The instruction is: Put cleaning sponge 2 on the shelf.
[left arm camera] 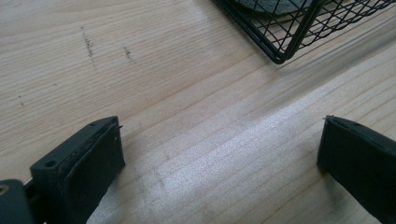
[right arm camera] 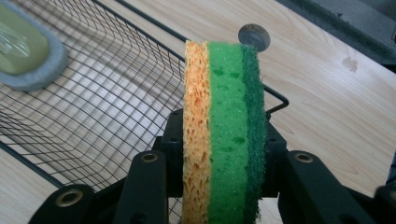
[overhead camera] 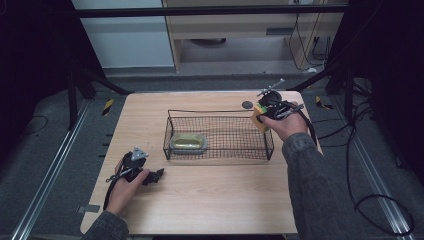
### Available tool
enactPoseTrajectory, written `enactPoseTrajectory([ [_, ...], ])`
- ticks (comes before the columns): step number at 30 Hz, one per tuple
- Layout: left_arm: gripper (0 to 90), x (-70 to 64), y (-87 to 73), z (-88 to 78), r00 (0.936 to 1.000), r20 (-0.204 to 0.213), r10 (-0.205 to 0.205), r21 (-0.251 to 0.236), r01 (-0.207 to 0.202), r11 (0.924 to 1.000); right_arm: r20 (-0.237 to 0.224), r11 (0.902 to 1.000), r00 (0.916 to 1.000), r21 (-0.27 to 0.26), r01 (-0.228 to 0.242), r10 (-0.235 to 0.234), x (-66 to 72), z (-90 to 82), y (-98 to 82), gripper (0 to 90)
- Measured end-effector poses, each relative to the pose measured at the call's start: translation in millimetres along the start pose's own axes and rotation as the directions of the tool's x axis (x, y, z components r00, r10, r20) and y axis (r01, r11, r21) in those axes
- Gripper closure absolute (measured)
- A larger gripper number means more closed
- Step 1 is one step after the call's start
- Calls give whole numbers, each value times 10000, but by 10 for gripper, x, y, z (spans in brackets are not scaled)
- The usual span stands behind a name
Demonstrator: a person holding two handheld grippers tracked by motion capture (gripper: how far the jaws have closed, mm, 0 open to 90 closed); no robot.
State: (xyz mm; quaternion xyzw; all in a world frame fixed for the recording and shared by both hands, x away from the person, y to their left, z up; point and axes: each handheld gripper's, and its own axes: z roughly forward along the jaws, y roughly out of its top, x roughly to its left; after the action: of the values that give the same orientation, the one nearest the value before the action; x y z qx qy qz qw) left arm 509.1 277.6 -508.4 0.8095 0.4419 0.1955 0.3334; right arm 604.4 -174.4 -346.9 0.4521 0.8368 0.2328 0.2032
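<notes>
A layered sponge (right arm camera: 224, 126), orange, light green and dark green, stands on edge between the jaws of my right gripper (right arm camera: 224, 158), which is shut on it. In the high view the sponge (overhead camera: 259, 119) hangs at the right end of the black wire basket (overhead camera: 220, 150), just above its rim, with the right gripper (overhead camera: 270, 111) behind it. A grey oval dish with a yellow-green block (overhead camera: 188, 142) lies in the basket's left end. My left gripper (overhead camera: 156, 175) rests low over the table at the front left, open with bare wood between its jaws (left arm camera: 219, 163).
A small dark round disc (overhead camera: 247, 104) lies on the wooden table (overhead camera: 210, 200) behind the basket's right end. The basket's near corner (left arm camera: 280, 58) is just ahead of the left gripper. Beyond the table's edges are black frame bars, cables and grey floor.
</notes>
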Motion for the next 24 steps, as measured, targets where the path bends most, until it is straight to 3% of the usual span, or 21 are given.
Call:
enactPoseTrajectory([
  [12, 0, 0, -2, -3, 10000, 1, -13, 10, 13, 10000, 1, 9992, 10000, 391, -16, 16, -60, 243, -33, 644],
  [24, 0, -1, -4, -4, 10000, -10, -20, 8, 20, 10000, -185, 9984, 9997, 530, -173, 183, -121, 368, -109, 643],
])
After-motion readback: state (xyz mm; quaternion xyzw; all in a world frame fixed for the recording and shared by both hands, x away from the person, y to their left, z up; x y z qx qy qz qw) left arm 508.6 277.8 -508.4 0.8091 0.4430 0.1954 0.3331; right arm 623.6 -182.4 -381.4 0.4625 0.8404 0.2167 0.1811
